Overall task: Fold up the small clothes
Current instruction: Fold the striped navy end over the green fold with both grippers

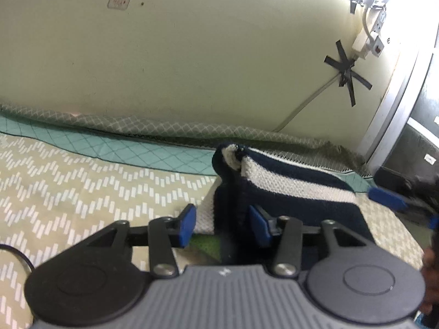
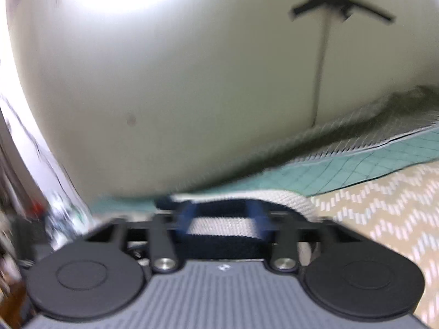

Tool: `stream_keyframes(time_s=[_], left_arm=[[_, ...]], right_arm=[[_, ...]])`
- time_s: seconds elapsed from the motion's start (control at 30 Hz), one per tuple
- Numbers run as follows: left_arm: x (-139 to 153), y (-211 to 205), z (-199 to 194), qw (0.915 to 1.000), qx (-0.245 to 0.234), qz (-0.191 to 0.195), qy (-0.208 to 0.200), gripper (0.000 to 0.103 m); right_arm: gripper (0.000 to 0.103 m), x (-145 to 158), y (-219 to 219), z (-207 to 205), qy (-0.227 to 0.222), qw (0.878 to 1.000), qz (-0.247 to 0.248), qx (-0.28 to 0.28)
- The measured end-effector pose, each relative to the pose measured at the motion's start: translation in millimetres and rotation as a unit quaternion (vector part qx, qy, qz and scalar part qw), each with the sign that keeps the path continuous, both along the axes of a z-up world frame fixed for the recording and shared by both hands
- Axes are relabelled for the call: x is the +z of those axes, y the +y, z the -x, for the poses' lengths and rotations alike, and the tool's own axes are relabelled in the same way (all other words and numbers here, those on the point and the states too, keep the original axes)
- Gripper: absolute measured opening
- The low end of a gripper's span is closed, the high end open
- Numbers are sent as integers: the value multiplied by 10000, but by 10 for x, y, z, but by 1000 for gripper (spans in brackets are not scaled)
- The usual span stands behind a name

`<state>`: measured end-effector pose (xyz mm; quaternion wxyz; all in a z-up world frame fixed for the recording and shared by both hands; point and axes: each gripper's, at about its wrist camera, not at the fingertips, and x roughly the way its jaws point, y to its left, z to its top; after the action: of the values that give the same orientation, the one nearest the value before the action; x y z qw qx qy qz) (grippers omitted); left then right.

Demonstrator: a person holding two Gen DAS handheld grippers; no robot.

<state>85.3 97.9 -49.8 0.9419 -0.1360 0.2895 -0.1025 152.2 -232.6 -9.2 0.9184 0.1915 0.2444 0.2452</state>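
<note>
My right wrist view is smeared by motion, so edges there are soft and I cannot read the clutter at its far left. The striped garment [image 1: 285,189], navy and white knit, is cut off below by the body of my left gripper [image 1: 223,226] in the left view, and in the right view only a band of it [image 2: 222,226] shows between the fingers of my right gripper [image 2: 222,218]. It lies on a bedspread [image 1: 82,192] printed with white dashes in zigzags on tan, a teal quilted cover [image 1: 131,150] beyond it, then a pale wall [image 1: 192,54] with black tape [image 1: 348,71] crossed over a cable [image 1: 304,105]. A power strip [image 1: 367,38] hangs near the upper right. My left gripper points slightly downward, its fingers moderately apart, the right pad [image 1: 258,226] against the dark fold, the left pad [image 1: 188,224] beside the white edge; I see no pinch. My right gripper's fingers stand wide with the cloth between them; whether the pads press it I cannot tell. In the left view that gripper's blue tip [image 1: 387,196] sits at the garment's far right end.
</note>
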Motion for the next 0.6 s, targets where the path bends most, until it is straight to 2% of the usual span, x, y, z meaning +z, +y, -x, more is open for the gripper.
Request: stream_keyframes(time_s=[0.07,0.13,0.2,0.23,0.33,0.47,0.6], left_arm=[[29,3,38,10000,12,1,-52,48],[44,0,46,10000,-3,-8,-48,55],[41,4,36,9999,-48,95,6,58],[32,21,35,9997,-106,228,66,63],[-8,57,5,9963,-405,726,233,96],[-86,38,-41,9904,-699,1122,392,99],[-226,-79,-148,9916,-697,827,704,99]], right_arm=[[67,-45,-123,158,24,9999,-55,-83],[67,-142,-214,247,242,9995,-160,-99],[67,-239,-244,292,405,9991,-137,-77],[67,-283,-240,297,464,9988,-118,-62],[69,-385,-189,249,736,9969,-236,113],[72,-451,-48,144,892,9952,-191,341],[80,-520,99,26,883,9952,55,406]])
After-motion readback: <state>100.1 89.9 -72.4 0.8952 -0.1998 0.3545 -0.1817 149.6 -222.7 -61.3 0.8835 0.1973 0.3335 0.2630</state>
